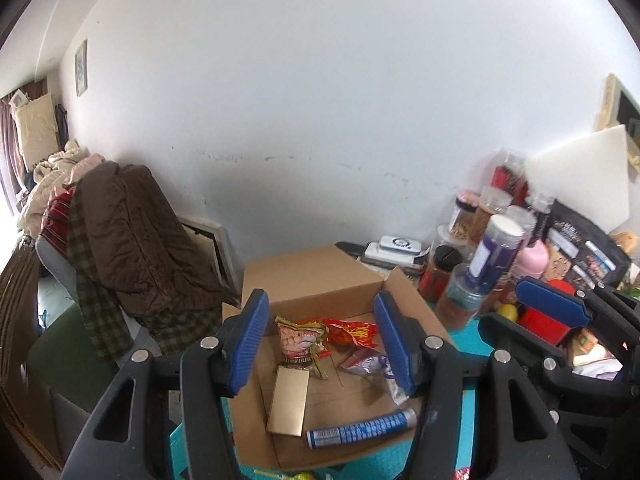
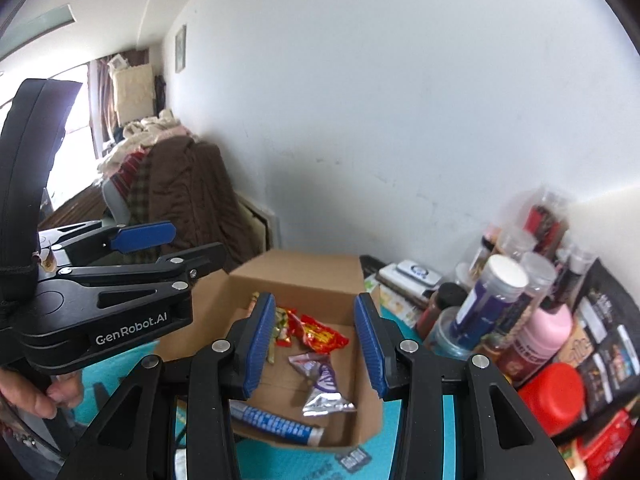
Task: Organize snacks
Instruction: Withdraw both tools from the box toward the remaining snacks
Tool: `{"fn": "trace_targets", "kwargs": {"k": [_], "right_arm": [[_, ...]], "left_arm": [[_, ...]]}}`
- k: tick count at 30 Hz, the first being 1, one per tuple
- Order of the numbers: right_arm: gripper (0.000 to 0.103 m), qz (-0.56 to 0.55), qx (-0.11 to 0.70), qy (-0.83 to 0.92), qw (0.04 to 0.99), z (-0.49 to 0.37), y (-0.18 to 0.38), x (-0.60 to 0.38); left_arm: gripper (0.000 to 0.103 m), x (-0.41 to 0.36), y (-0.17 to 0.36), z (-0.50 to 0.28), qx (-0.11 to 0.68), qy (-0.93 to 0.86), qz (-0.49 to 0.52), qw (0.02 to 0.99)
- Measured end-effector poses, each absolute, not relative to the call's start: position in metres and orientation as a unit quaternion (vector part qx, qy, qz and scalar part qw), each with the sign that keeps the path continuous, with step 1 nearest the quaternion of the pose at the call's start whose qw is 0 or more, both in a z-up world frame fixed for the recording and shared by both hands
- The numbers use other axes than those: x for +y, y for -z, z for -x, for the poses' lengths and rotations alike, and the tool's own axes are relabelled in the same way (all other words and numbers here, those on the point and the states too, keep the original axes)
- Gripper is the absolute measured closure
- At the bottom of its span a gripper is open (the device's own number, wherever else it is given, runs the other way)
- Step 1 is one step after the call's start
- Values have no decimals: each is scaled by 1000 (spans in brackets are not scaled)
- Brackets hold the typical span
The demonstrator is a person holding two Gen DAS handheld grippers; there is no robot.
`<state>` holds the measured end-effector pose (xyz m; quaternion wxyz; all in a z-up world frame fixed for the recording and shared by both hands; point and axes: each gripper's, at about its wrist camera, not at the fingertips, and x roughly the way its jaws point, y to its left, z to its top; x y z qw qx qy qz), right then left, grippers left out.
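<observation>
An open cardboard box [image 1: 320, 280] [image 2: 304, 268] sits on a teal mat. Inside lie a gold flat box [image 1: 289, 400], a peanut packet [image 1: 301, 340], a red snack packet [image 1: 352, 332] [image 2: 320, 336], a purple-silver wrapper [image 1: 372, 364] [image 2: 324, 384] and a blue-white tube [image 1: 360, 428] [image 2: 276, 424]. My left gripper [image 1: 320, 344] is open and empty above the box. My right gripper [image 2: 316, 348] is open and empty above the box too. The right gripper also shows at the right of the left wrist view [image 1: 552, 304]. The left gripper shows at the left of the right wrist view [image 2: 144, 236].
Jars and bottles [image 1: 492, 248] [image 2: 492, 304] crowd the table right of the box, with a pink bottle [image 2: 548, 328] and a red lid [image 2: 552, 396]. A dark snack bag [image 1: 580, 252] leans behind. A chair draped with a brown coat [image 1: 132, 240] stands left.
</observation>
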<state>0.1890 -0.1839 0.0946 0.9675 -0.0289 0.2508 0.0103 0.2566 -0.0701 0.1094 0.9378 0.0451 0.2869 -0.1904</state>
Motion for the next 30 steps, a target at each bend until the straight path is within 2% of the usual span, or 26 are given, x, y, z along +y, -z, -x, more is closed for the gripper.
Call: {"fn": "trace_targets", "kwargs": {"k": [5, 8, 14, 15, 16, 17, 22, 24, 30], "right_arm": [[62, 35, 229, -5, 973, -153, -109, -176], [56, 34, 214, -3, 976, -130, -115, -173], [55, 41, 198, 3, 979, -86, -119, -159], [51, 42, 196, 1, 980, -78, -118, -156], [49, 41, 195, 1, 980, -74, -116, -156], [47, 38, 193, 0, 980, -66, -114, -155], [47, 35, 200, 8, 979, -44, -101, -149], [40, 29, 201, 10, 979, -35, -94, -149], [39, 16, 211, 13, 977, -17, -74, -149]], "left_arm": [[48, -59, -126, -220, 265, 197, -42, 943], [48, -52, -133, -198, 257, 207, -45, 943], [48, -40, -140, -157, 242, 218, -50, 944], [39, -39, -139, -151, 242, 221, -50, 943], [26, -37, -139, -145, 240, 224, -49, 944], [22, -36, -138, -141, 236, 224, -48, 944], [21, -32, -128, -115, 232, 235, -53, 942], [21, -31, -122, -107, 235, 242, -53, 940], [21, -31, -104, -91, 249, 262, -61, 931]]}}
